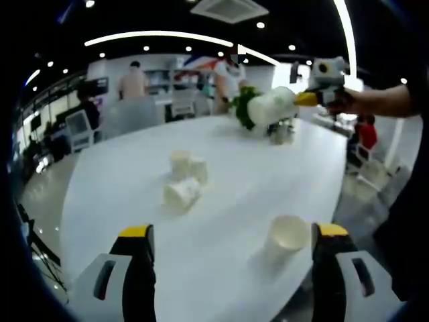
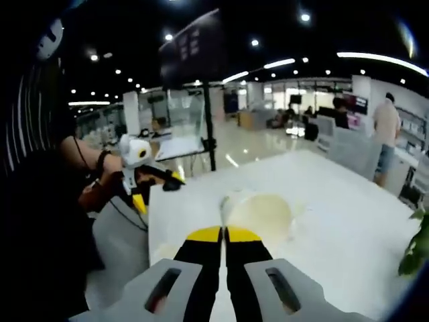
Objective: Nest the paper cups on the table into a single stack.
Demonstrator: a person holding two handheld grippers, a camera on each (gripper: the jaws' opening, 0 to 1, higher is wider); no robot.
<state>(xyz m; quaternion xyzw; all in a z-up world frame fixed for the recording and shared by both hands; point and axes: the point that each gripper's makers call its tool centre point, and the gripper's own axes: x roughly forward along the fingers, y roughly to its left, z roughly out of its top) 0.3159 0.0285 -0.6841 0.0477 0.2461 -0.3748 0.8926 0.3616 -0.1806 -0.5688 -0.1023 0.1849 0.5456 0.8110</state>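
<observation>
My right gripper (image 1: 310, 98) carries a paper cup (image 1: 271, 106) high over the far side of the white worktop (image 1: 228, 168), its fingers (image 2: 203, 258) pressed together on the cup's rim, so I judge a thin hold that could crush or slip if I swing fast. My left gripper (image 1: 231, 249) hangs low, fingers spread and empty, beside an upright cup (image 1: 285, 236) near the worktop edge; a careless nudge could send it off. Three more cups (image 1: 184, 178) cluster mid-worktop, one lying tipped (image 1: 181, 193), which may roll when approached.
</observation>
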